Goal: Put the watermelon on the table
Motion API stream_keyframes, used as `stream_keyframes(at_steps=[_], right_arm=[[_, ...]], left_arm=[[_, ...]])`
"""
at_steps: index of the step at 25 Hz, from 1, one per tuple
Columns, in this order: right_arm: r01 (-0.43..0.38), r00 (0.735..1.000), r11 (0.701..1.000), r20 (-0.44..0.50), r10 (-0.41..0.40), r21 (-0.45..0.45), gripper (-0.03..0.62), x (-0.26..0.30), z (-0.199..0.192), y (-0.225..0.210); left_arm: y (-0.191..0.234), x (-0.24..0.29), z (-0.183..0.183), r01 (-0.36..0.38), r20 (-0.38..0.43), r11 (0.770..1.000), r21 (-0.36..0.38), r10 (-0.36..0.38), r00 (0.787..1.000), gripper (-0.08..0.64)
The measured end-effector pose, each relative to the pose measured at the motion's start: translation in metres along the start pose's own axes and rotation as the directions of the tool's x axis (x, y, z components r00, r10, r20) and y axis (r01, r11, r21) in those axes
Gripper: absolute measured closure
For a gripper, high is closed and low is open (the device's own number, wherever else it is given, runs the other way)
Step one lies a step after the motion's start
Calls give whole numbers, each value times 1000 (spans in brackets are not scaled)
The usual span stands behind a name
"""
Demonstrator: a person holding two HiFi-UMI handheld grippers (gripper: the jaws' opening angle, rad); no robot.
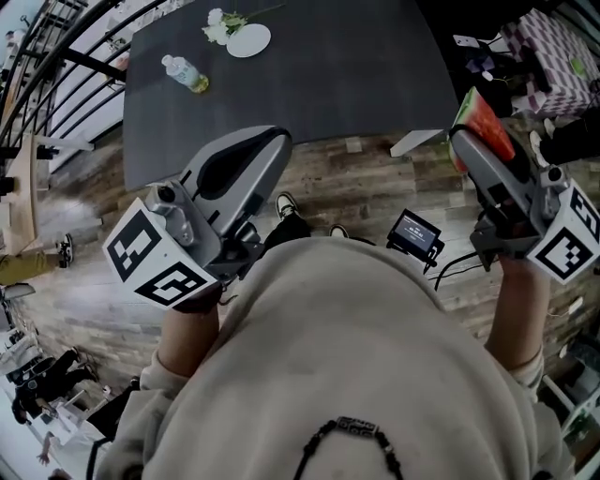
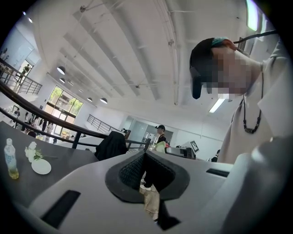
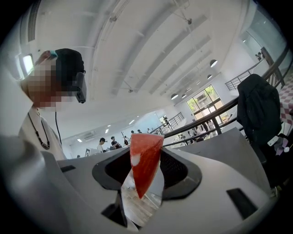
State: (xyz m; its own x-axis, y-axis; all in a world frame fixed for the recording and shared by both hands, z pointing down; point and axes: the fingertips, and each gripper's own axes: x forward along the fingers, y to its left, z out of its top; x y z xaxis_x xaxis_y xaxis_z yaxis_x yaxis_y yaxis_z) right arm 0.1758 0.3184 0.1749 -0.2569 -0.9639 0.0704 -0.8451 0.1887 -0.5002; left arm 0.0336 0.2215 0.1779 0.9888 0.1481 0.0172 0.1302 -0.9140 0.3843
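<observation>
The red, wedge-shaped watermelon slice (image 3: 144, 151) was clamped in the right gripper (image 3: 144, 169). The jaws stood fairly wide apart, with their black pads pressed on its two flat sides. In the right gripper view its long axis ran up and down, with the broad end at 12 o'clock and the pointed tip at 6 o'clock. In the head view the slice (image 1: 487, 122) sat at 2 o'clock of the frame and stuck out past the right gripper (image 1: 476, 142) toward 11 o'clock, red face up, with a thin green rind along its outer edge. It hung in the air just off the near right corner of the dark grey table (image 1: 328, 84), above the wooden plank floor (image 1: 375, 187)

The left gripper (image 1: 275, 141), at 9 o'clock from the slice, had its jaws closed together on nothing, and its tip overlapped the table's near edge

On the table at 11 o'clock stood a clear plastic bottle (image 1: 185, 74) holding a little yellowish liquid at the bottom. At 1 o'clock from it lay a round white plate (image 1: 248, 40), with white flowers (image 1: 218, 26) against its rim at 10 o'clock. A small black screen device (image 1: 414, 232) sat on the floor between the two grippers
</observation>
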Motion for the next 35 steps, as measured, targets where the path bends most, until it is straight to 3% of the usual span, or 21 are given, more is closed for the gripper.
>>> stream_keyframes(at_steps=[9,21,35], right_arm=[[48,998,999,30,-49,8,391,19,12,-14],[88,996,996,35,-87,-29,391,92,38,-9],[85,996,995,-15,-85,-44,392,202,44,19]], left_arm=[[31,14,11,49,-18,999,4,-49,999,558],[98,2,48,113,-1,994,0,-113,994,558],[169,-51,62,139,-56,990,18,-138,989,558]])
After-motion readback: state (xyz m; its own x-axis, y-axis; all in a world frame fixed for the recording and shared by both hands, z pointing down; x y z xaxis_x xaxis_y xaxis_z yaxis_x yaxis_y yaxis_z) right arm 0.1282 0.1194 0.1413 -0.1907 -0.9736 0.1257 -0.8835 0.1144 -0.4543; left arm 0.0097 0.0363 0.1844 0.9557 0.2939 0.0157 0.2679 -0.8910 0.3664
